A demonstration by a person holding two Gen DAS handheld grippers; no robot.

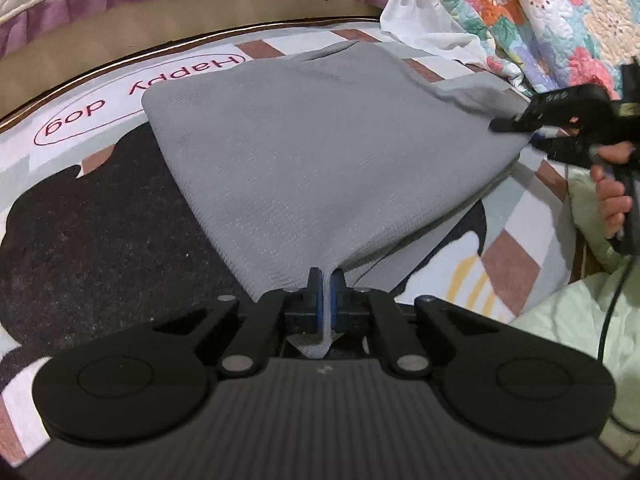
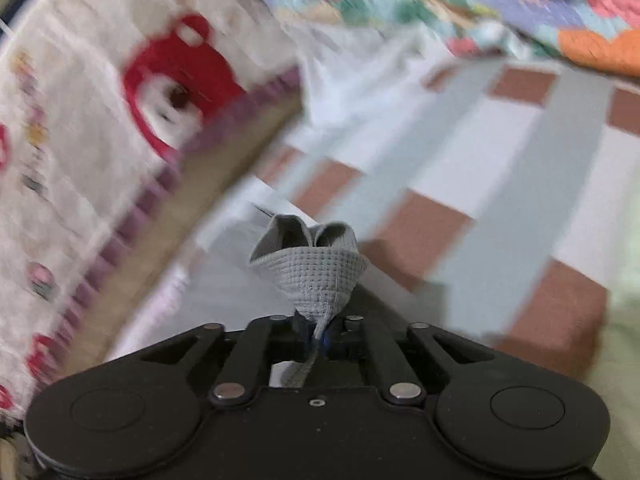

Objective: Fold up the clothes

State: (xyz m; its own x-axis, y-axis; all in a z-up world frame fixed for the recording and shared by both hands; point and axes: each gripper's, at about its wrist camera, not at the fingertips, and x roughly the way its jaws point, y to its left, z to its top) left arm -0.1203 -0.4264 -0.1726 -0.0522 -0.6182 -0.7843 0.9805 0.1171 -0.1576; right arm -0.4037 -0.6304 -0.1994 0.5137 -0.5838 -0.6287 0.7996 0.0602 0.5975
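pinching grey cloth (image 1: pixel 304 160), left tongs (image 1: pixel 326 280) face "happy dog" mat (image 1: pixel 60 160).

The grey garment (image 1: pixel 304 152) is a matt, waffle-textured knit cloth; the mat (image 1: pixel 100 216) under it looks like printed fabric, faintly fuzzy on its dark patch; the left hand-held gripper (image 1: pixel 326 280) is matt black plastic with dull metal pivot pins and a ribbed housing; the quilt (image 1: pixel 560 12) is stitched, puffy cotton.
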